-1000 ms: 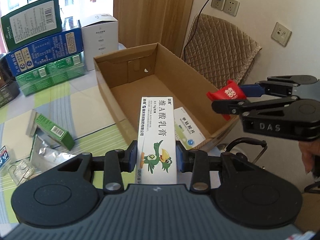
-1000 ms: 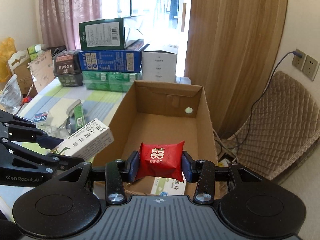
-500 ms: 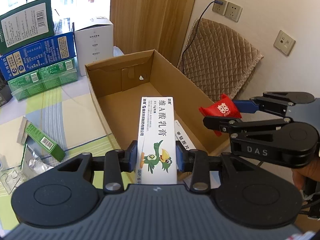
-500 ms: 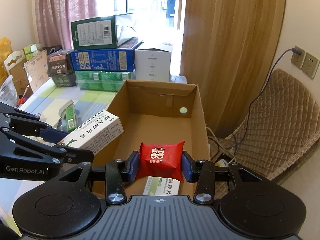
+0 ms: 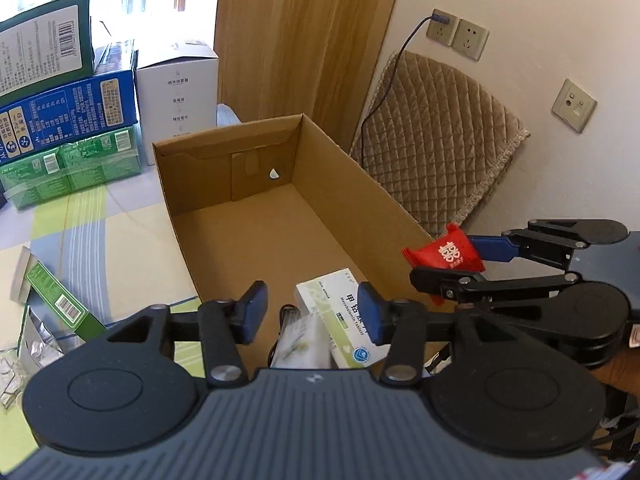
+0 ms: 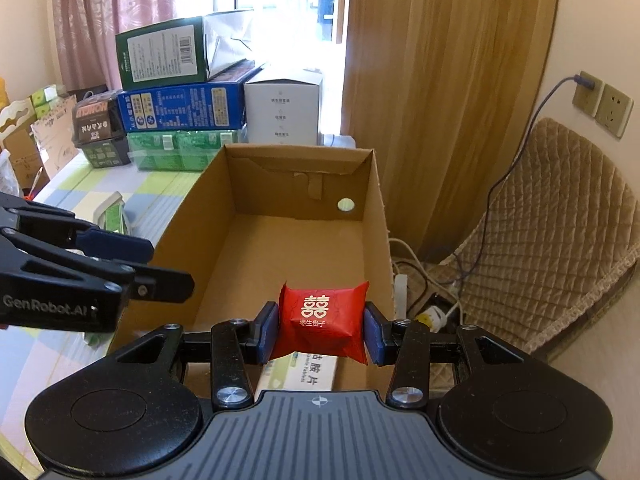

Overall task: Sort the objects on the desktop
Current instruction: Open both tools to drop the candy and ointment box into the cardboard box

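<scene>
An open cardboard box (image 5: pixel 280 168) (image 6: pixel 376 208) stands on the table. My left gripper (image 5: pixel 312 312) is open over its near end. The white ointment box (image 5: pixel 300 340), blurred, sits just below the jaws beside a pale green tablet box (image 5: pixel 340 304) on the box floor. My right gripper (image 6: pixel 320 332) is shut on a red candy packet (image 6: pixel 322 316) with gold characters, held above the box's near right corner. The packet also shows in the left wrist view (image 5: pixel 448 254). The tablet box shows under it in the right wrist view (image 6: pixel 308 372).
Stacked green, blue and white cartons (image 6: pixel 184 92) stand behind the box. A small green box (image 5: pixel 60 308) and foil blister packs (image 5: pixel 36 352) lie on the tablecloth at left. A quilted chair (image 6: pixel 560 240), wall sockets (image 6: pixel 600 104) and a cable are at right.
My left gripper has opened and let go of the white ointment box, which has dropped into the cardboard box. Both grippers have moved forward over the box; the right still holds the packet.
</scene>
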### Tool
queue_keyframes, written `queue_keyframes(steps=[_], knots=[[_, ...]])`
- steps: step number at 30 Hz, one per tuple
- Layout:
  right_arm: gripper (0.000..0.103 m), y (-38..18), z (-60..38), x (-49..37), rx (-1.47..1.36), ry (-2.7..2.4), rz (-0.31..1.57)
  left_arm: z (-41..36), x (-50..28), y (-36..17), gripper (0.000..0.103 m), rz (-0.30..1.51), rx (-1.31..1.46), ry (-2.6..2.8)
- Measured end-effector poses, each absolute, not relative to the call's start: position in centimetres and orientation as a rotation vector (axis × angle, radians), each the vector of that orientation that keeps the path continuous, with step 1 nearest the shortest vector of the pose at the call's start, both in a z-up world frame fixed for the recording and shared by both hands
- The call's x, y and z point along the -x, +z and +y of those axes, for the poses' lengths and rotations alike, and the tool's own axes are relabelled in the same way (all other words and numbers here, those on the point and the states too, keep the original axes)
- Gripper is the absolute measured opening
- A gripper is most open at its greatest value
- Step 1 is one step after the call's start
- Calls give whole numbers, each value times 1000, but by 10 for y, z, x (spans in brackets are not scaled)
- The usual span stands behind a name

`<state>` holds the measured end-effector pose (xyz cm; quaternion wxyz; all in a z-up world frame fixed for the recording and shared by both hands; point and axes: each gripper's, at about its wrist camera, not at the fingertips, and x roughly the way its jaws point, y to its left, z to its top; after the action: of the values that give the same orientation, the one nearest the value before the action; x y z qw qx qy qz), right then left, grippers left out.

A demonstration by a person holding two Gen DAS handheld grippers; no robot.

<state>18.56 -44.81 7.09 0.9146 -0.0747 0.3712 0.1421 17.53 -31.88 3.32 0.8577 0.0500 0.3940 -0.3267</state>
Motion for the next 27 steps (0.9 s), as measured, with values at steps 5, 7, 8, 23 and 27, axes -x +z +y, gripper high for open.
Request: queue_keyframes(steps=[5, 7, 8, 23, 27], knots=[[42, 70, -446, -187, 149, 299, 767, -310, -172, 35, 44, 818, -129, -668], [42, 70, -444, -187, 147, 305, 766, -305, -170, 34, 44, 823, -137, -666], [42, 70, -443, -187, 145, 309, 764, -303, -169, 34, 44, 822, -144, -662], [66, 75, -445, -183, 103, 297, 730, -276, -161, 23, 44, 849, -161, -642], [67, 76, -445, -177, 106, 296, 740, -269, -157, 23, 47, 851, -166, -635]])
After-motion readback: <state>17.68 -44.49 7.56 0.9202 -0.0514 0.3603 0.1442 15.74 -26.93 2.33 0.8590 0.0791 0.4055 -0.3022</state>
